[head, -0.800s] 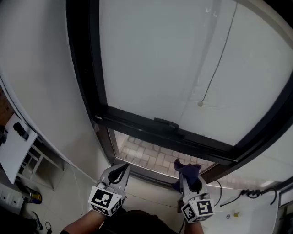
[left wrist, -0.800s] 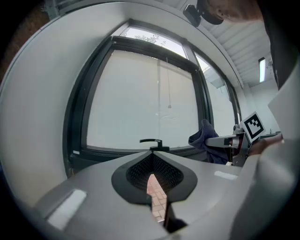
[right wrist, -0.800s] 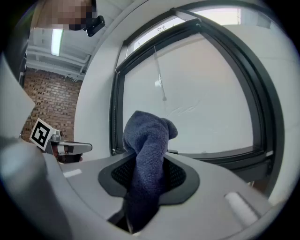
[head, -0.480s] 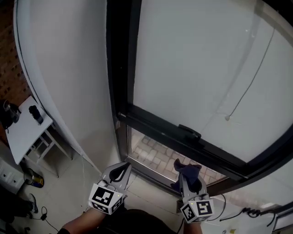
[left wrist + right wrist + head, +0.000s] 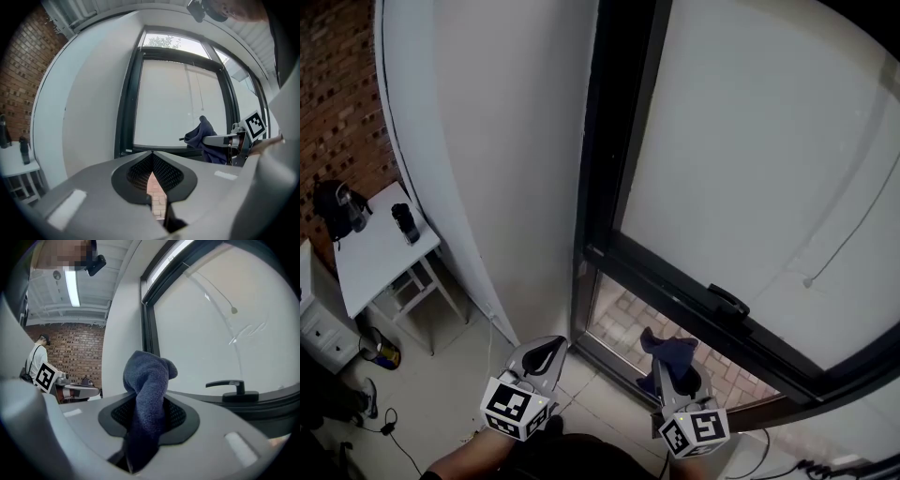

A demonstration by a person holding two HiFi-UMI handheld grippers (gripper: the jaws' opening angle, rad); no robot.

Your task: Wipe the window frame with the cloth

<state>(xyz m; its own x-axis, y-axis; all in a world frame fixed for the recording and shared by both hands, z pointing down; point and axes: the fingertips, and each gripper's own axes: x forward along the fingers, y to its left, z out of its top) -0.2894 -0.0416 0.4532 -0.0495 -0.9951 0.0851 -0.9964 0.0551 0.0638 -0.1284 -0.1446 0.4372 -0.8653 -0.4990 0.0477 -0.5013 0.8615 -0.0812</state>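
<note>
Room corner, white wall, white side table point(image 5: 380, 253) at left. Head view: the black window frame point(image 5: 614, 141) upright rises at upper centre, above the nearer right gripper point(image 5: 664, 364); the blue cloth point(image 5: 670, 347) sits below the window handle point(image 5: 727, 302). Left gripper view: left gripper point(image 5: 152, 153) jaws together, empty. Right gripper view: jaws clamped on the cloth point(image 5: 147, 380); the path to the frame is judged unobstructed
</note>
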